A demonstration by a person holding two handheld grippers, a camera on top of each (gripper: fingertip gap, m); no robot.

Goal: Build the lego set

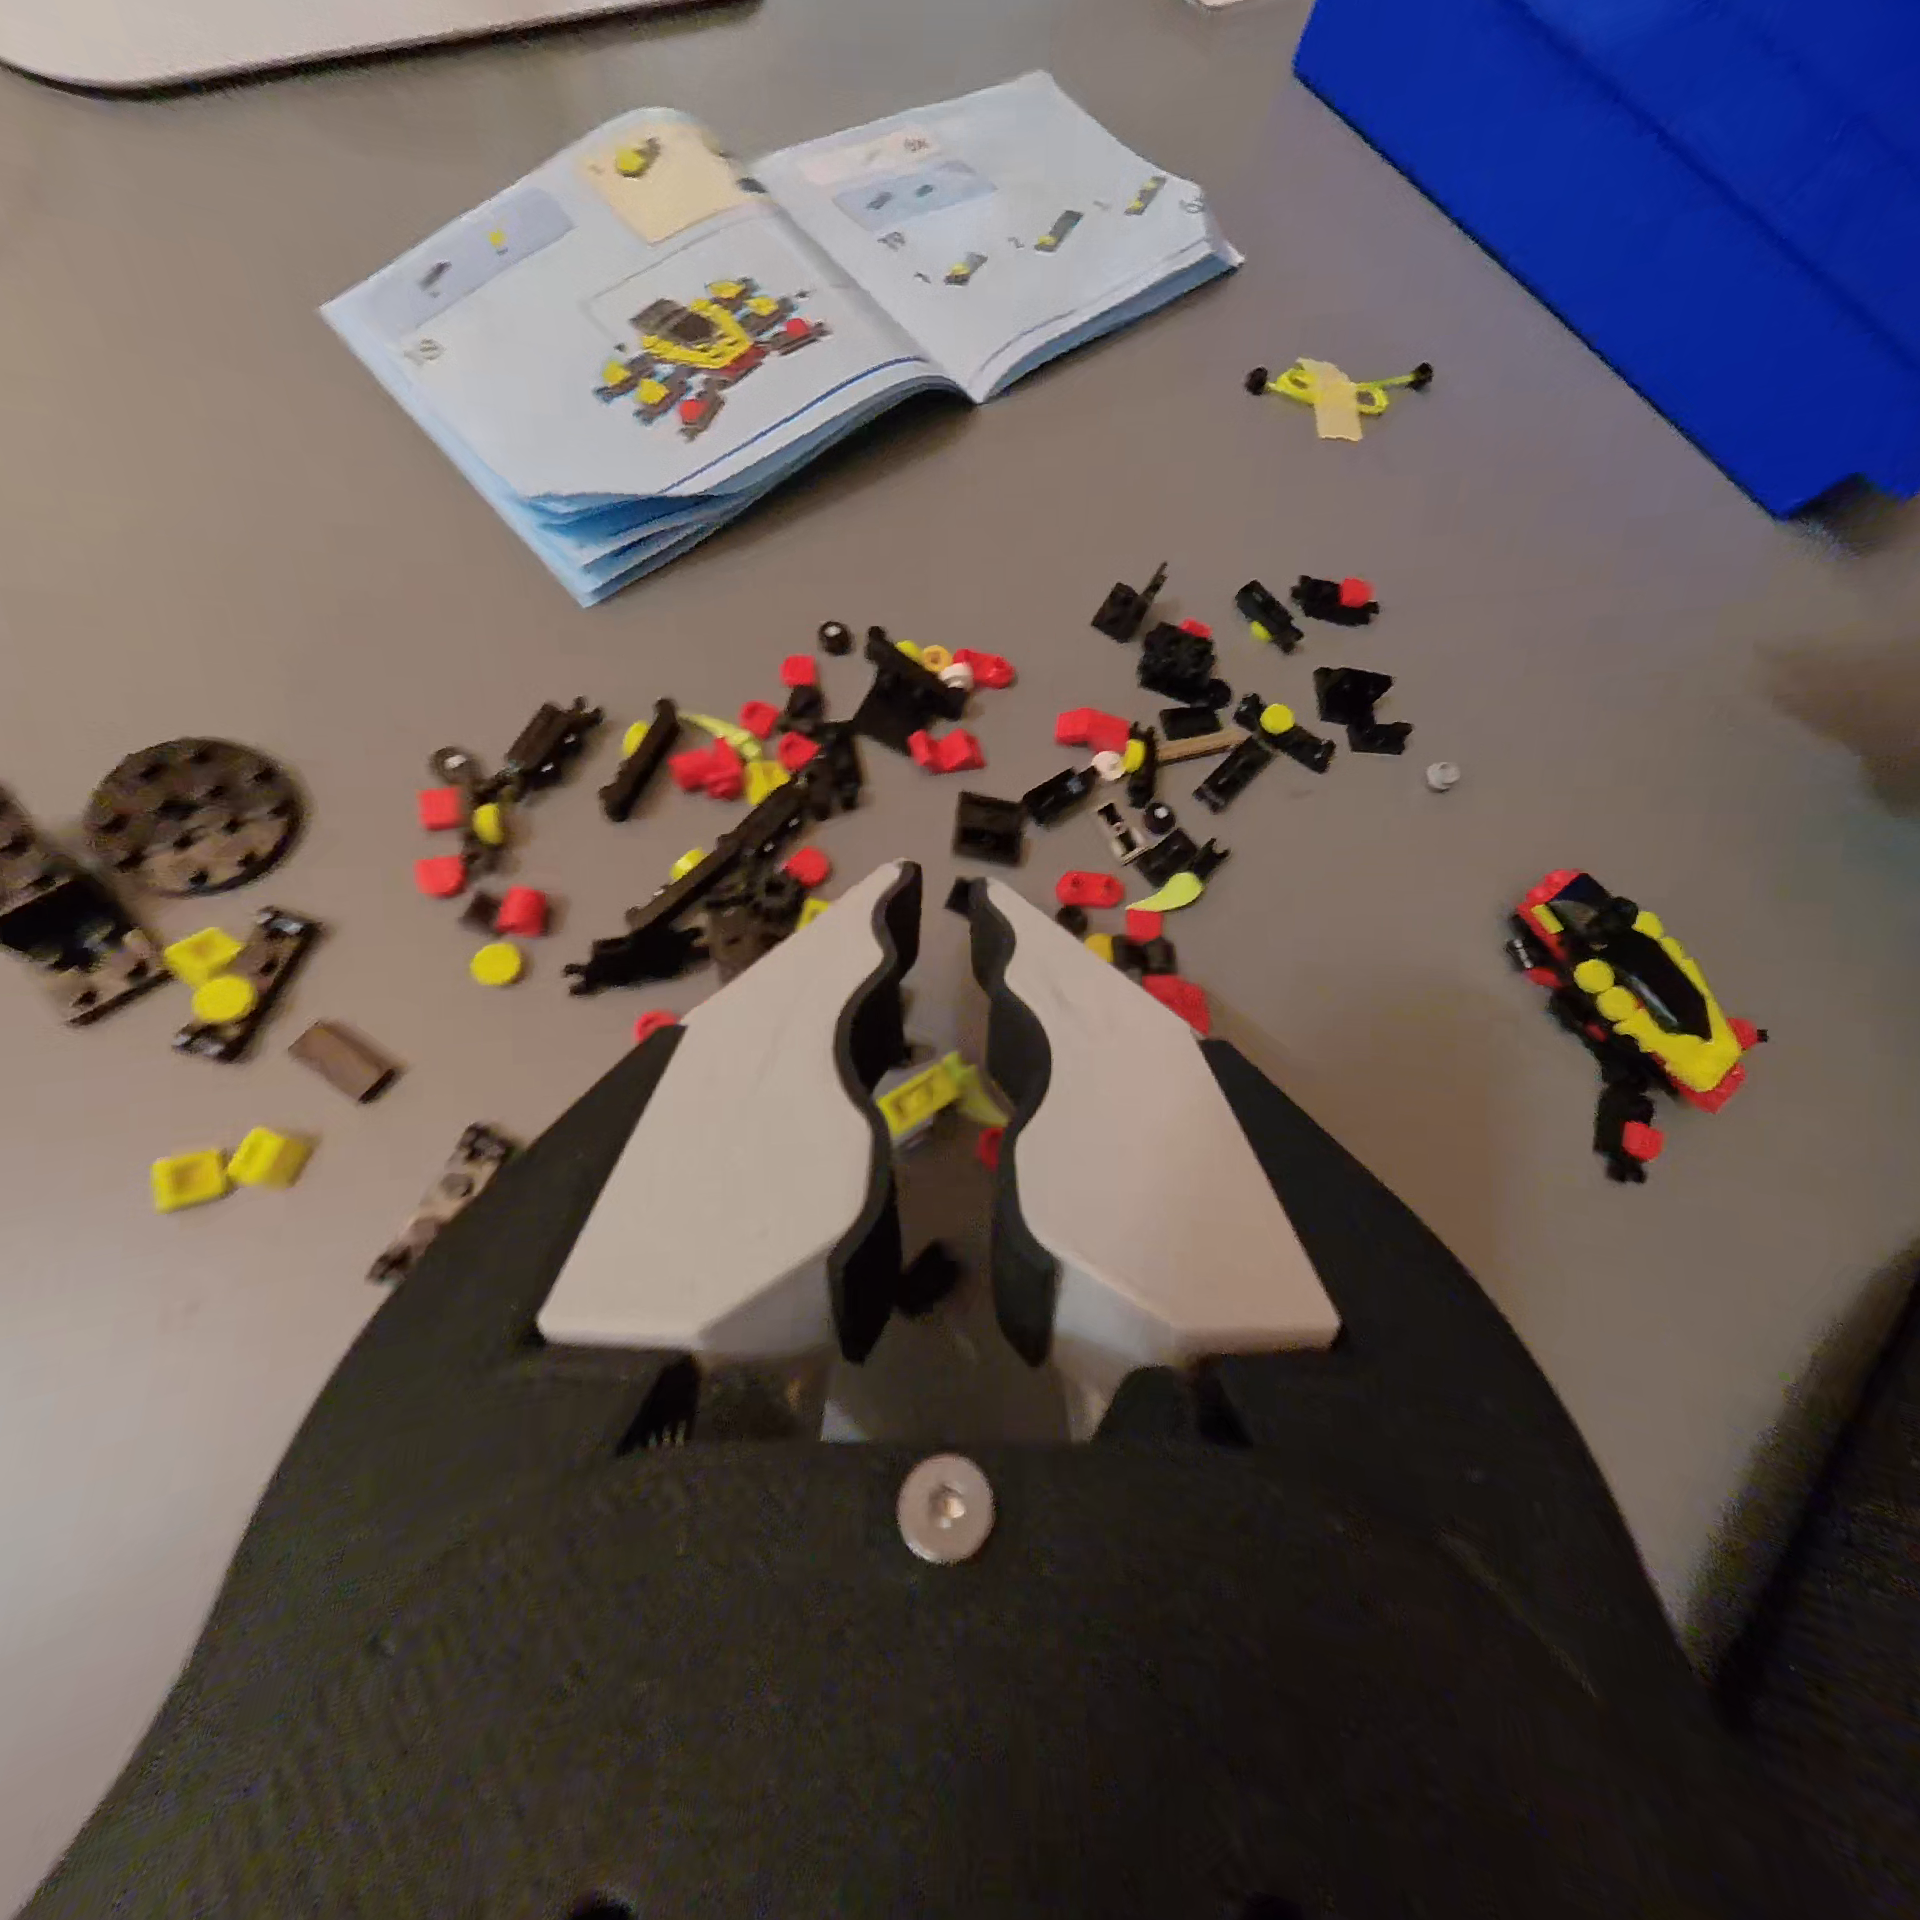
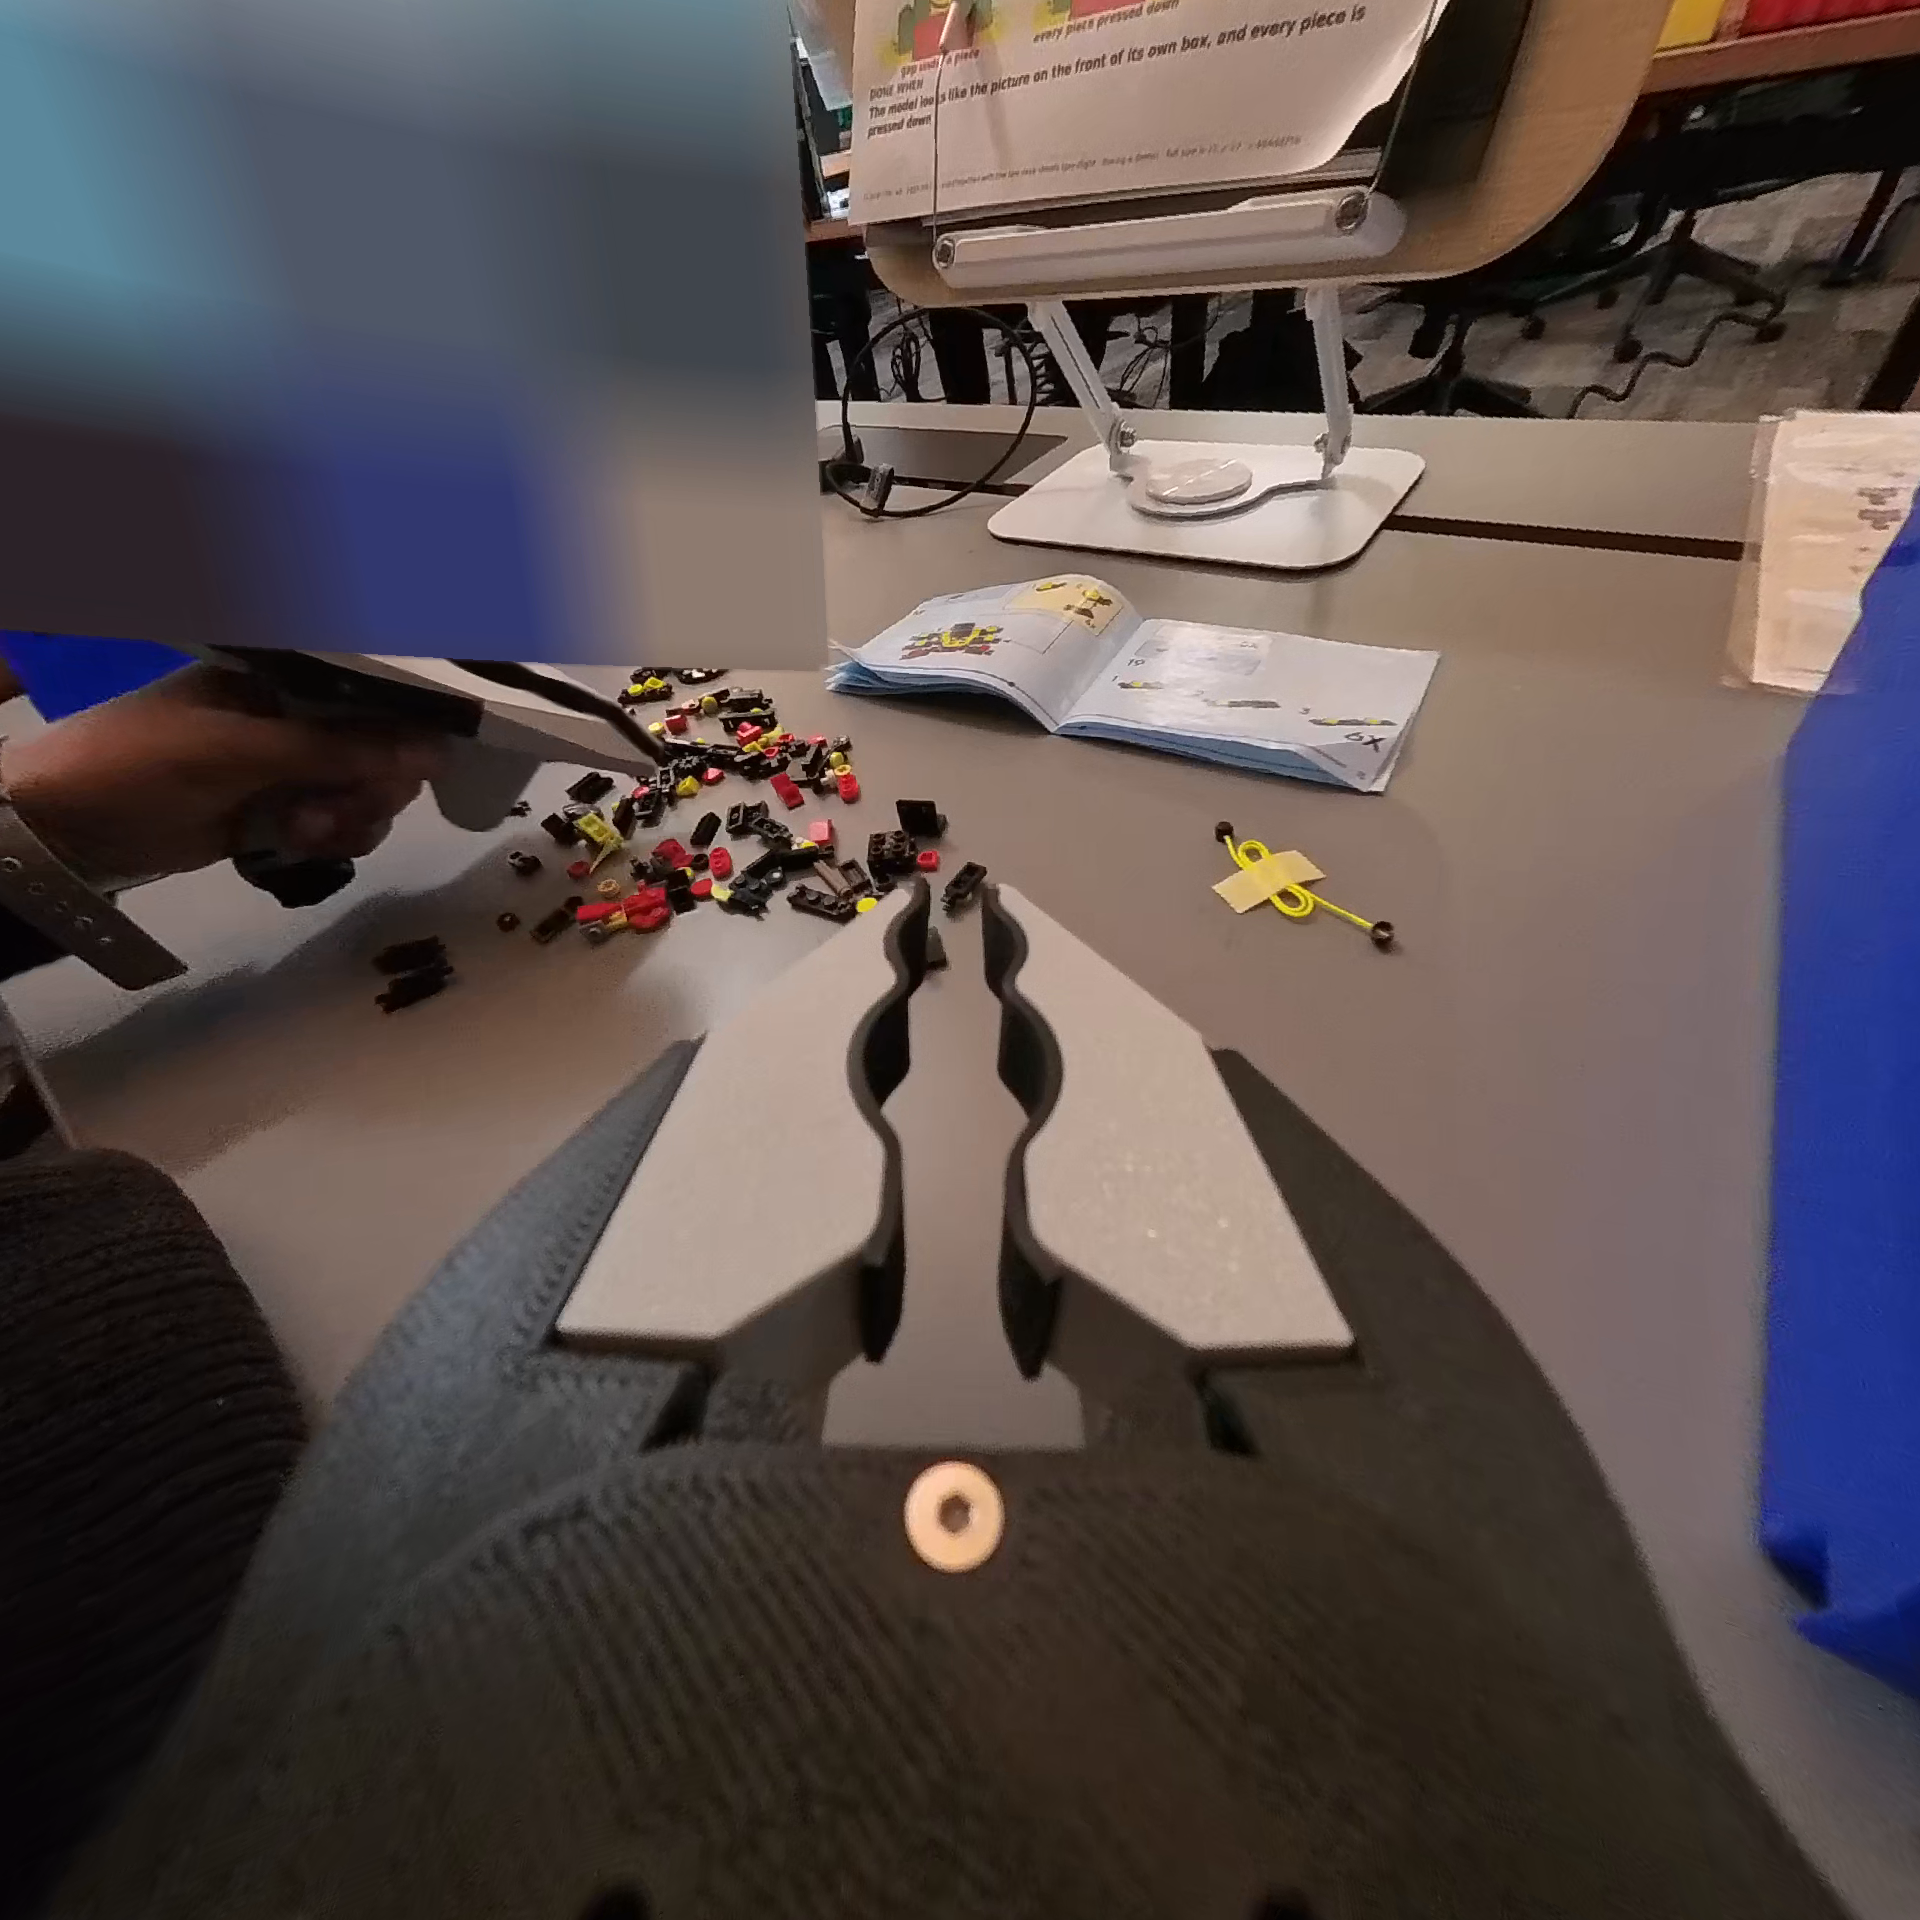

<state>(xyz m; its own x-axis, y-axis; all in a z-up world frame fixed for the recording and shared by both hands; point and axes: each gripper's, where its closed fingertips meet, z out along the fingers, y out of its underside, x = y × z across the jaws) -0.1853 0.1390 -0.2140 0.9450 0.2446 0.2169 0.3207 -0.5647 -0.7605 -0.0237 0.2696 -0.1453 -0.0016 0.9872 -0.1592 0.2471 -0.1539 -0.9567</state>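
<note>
Hovering over the brick pile (image 1: 831,790), the left gripper (image 1: 935,894) stands narrowly open and empty; the right gripper (image 2: 954,904) likewise (both risk scattering small bricks sideways).

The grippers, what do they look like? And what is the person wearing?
Each gripper, left and right, has two pale grey wedge fingers with wavy black inner pads, on a ridged black body with one silver screw. The person wears a dark ribbed knit sleeve and a grey wrist strap.
</note>
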